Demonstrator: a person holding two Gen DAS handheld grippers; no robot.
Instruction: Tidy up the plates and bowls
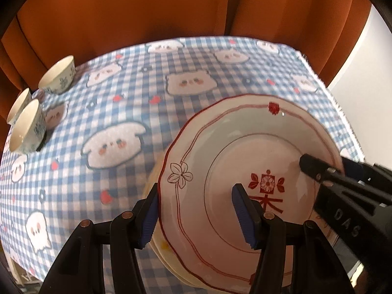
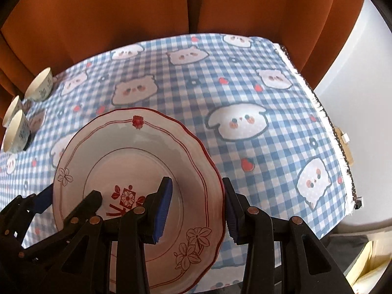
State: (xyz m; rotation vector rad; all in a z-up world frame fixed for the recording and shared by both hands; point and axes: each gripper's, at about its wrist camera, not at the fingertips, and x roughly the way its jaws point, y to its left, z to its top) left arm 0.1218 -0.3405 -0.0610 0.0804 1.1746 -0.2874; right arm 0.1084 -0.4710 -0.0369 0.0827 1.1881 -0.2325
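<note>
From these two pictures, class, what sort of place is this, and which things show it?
Probably a home dining table. A checked tablecloth with cartoon animals covers it, a red-rimmed plate and small cups are on it, and an orange curtain hangs behind.

Plenty of open tablecloth [image 2: 245, 93] across the middle and right; only the three cups [image 1: 57, 76] crowd the far left edge, curtain [image 1: 122, 12] right behind.

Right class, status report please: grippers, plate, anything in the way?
Left gripper and right gripper each clamp opposite rims of the plate. Second plate underneath. Three cups far left, clear.
</note>
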